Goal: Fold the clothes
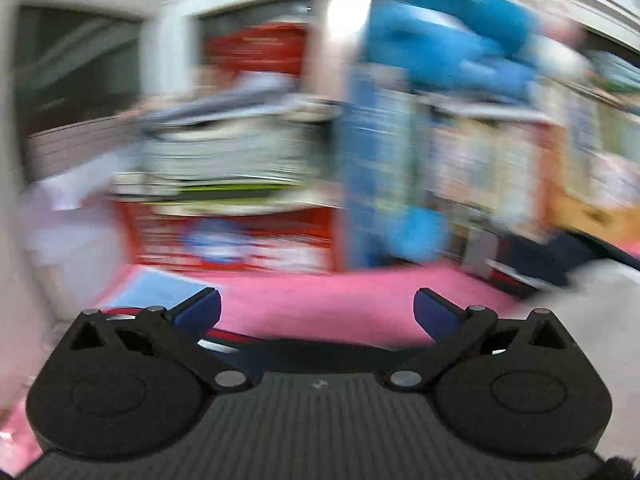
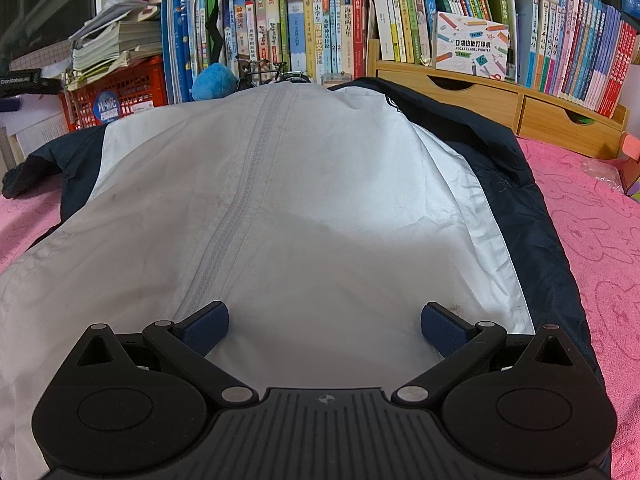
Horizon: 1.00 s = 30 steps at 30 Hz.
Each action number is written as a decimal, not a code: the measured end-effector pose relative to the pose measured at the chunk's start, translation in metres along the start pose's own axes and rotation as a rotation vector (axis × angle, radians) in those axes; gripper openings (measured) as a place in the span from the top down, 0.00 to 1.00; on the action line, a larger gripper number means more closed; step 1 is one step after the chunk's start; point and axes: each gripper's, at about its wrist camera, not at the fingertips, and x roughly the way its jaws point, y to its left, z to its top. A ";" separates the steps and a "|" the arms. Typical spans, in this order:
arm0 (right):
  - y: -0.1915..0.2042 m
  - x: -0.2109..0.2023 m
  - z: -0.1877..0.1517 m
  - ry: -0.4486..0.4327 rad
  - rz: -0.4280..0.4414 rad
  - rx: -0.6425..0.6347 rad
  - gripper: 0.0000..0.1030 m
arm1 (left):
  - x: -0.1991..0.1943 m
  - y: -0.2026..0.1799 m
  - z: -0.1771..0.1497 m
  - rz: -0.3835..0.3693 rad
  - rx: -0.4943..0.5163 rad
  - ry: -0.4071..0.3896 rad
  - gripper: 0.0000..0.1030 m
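The white, navy-sleeved zip-front jacket lies spread on the pink towel-covered bench, apparently barely folded; right tool over its hem and left tool beside it gape empty.

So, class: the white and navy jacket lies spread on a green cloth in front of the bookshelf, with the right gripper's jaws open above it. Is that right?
Not quite. The cloth is pink, not green, as the right wrist view shows. The rest holds: the white and navy jacket lies spread in front of the bookshelf, with the right gripper open above it.
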 end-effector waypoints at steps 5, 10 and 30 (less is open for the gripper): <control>0.000 0.000 0.000 0.000 0.000 0.000 0.00 | 0.013 -0.097 -0.026 -0.220 0.054 0.109 0.00; -0.017 -0.020 0.002 -0.070 0.064 0.069 0.00 | 0.025 -0.144 -0.061 -0.195 0.226 0.139 0.00; -0.048 0.206 0.243 0.071 -0.083 -0.086 0.00 | 0.038 -0.133 -0.071 -0.346 0.134 0.249 0.00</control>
